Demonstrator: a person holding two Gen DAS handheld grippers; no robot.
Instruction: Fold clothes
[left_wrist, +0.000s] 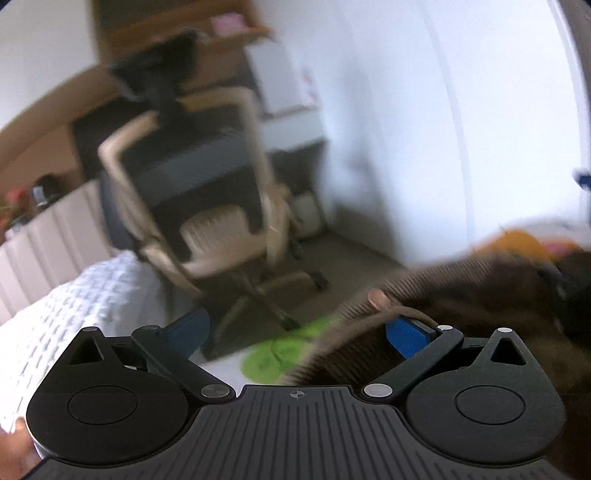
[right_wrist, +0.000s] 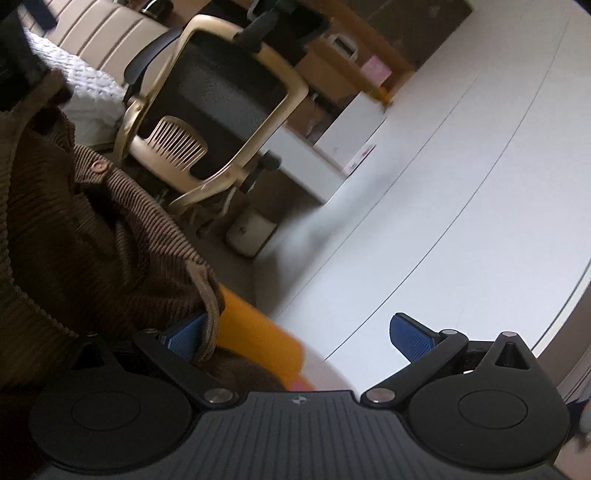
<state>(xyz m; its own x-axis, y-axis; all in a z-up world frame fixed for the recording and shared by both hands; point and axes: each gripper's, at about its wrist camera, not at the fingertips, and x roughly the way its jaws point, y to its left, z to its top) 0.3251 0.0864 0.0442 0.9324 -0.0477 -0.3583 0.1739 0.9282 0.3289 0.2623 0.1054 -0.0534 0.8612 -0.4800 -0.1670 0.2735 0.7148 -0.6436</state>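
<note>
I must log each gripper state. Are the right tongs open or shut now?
Open. The right tongs show blue pads spread wide apart; the brown garment only drapes over the left pad, not pinched.

Black hand-held gripper (left_wrist: 295, 334), ribbed body, blue fingertip pads (left_wrist: 406, 334), silver pivot screws (left_wrist: 377, 390)

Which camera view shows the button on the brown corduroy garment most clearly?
The right wrist view: the button is sharp and faces the camera on the brown corduroy garment. In the left wrist view the button is blurred and seen only partly at the fabric edge.
</note>
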